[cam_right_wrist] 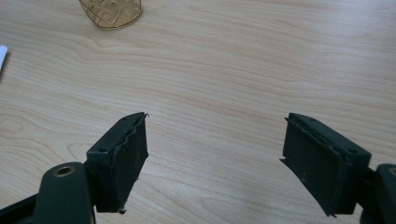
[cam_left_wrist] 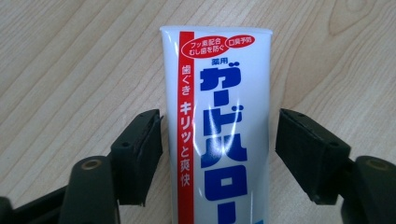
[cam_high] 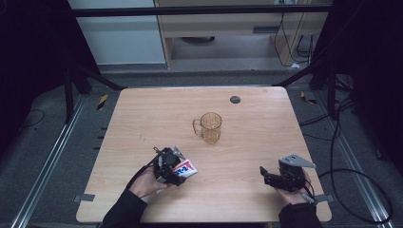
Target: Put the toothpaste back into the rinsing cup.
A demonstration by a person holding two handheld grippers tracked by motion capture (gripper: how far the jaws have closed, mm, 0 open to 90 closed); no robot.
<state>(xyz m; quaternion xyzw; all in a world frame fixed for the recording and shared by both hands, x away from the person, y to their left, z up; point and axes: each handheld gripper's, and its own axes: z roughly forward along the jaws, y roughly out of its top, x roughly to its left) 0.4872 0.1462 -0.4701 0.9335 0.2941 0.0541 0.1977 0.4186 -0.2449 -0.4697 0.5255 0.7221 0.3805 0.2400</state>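
Table: one, light wood-grain laminate with rounded corners and a small dark round disc near the far edge.

Toothpaste tube: one, flat glossy plastic, white with a red side stripe and blue lettering. It lies on the table at near left, by the left hand. In the left gripper view its long axis runs along the line of the jaws, with the flat crimped end pointing away from the camera. In the high view that end points right and slightly far.

Left gripper: jaws spread, one black ribbed pad on either side of the tube. A narrow gap shows at each side, so no grip is made.

Right gripper: at near right, jaws wide apart over bare wood, holding nothing.

Mug: one, clear amber glass with a diamond-cut pattern, upright near table centre, handle to the left.
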